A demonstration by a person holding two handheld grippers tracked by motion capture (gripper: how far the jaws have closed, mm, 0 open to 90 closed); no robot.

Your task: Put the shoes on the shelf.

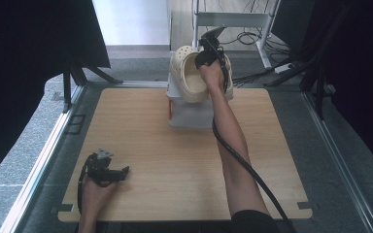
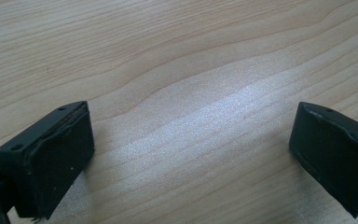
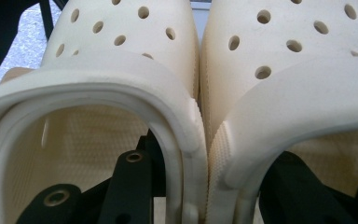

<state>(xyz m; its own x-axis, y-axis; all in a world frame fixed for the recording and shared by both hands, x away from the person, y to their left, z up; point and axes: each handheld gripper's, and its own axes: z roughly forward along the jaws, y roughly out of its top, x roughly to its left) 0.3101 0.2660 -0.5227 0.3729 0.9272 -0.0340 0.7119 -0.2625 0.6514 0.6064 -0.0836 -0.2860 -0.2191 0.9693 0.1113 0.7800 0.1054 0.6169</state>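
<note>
Wooden table (image 1: 175, 165): right tool (image 1: 212, 57) pinches both clogs (image 1: 190, 73) above white box (image 1: 189, 114); left tool (image 1: 121, 173) open.

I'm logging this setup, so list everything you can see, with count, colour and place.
clogs: two, cream, side by side above the white box at the table's far edge, inner walls pinched together
white box: one, white, far middle of table
table: one, light wood, centre
metal frame: one, pale grey, on the floor beyond the table
left gripper: one, black, resting near corner, jaws apart
right gripper: one, black, one jaw inside each clog
</note>
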